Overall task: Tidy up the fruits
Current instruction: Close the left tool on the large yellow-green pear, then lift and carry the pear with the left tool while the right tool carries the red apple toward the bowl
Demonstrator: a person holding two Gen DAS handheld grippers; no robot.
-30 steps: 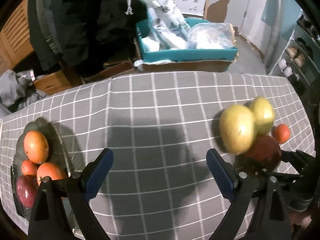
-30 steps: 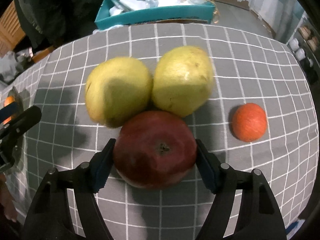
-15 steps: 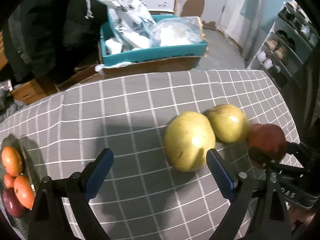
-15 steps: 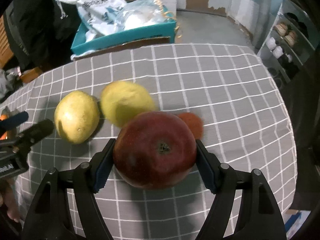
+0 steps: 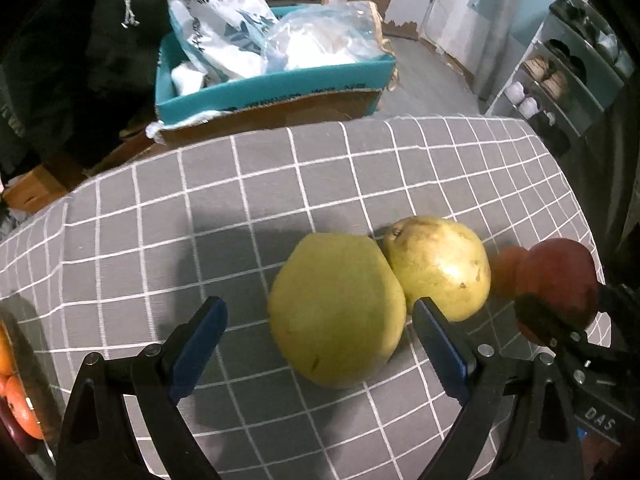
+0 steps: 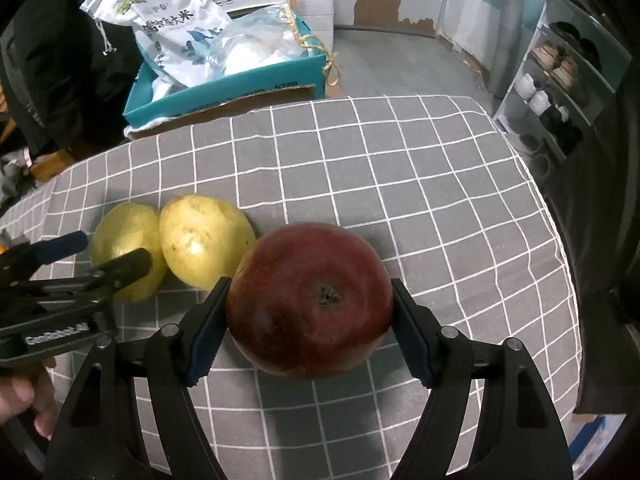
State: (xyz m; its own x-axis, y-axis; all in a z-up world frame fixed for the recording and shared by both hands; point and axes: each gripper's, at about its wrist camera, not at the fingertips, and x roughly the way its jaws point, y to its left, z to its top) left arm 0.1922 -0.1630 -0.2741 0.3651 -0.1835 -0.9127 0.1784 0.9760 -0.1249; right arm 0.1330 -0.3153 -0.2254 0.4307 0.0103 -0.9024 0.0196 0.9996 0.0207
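Observation:
My right gripper (image 6: 310, 322) is shut on a dark red apple (image 6: 310, 300) and holds it above the grey checked tablecloth (image 6: 380, 168). Two yellow-green pears lie side by side on the cloth: the nearer pear (image 5: 336, 314) sits between the open jaws of my left gripper (image 5: 320, 340), untouched, and the farther pear (image 5: 438, 266) rests against its right side. The red apple also shows in the left wrist view (image 5: 560, 284), with a small orange fruit (image 5: 506, 268) partly hidden behind it. In the right wrist view the pears (image 6: 204, 238) lie left of the apple.
A dark plate (image 5: 36, 360) with orange and dark red fruits sits at the table's left edge. Beyond the far edge stands a teal box (image 5: 276, 84) of plastic bags. A shoe rack (image 6: 560, 80) stands to the right. The table's right edge is close.
My right gripper has lifted the red apple off the cloth, up and back from the pears. My left gripper has moved right and closer, so the nearer pear now lies between its jaws.

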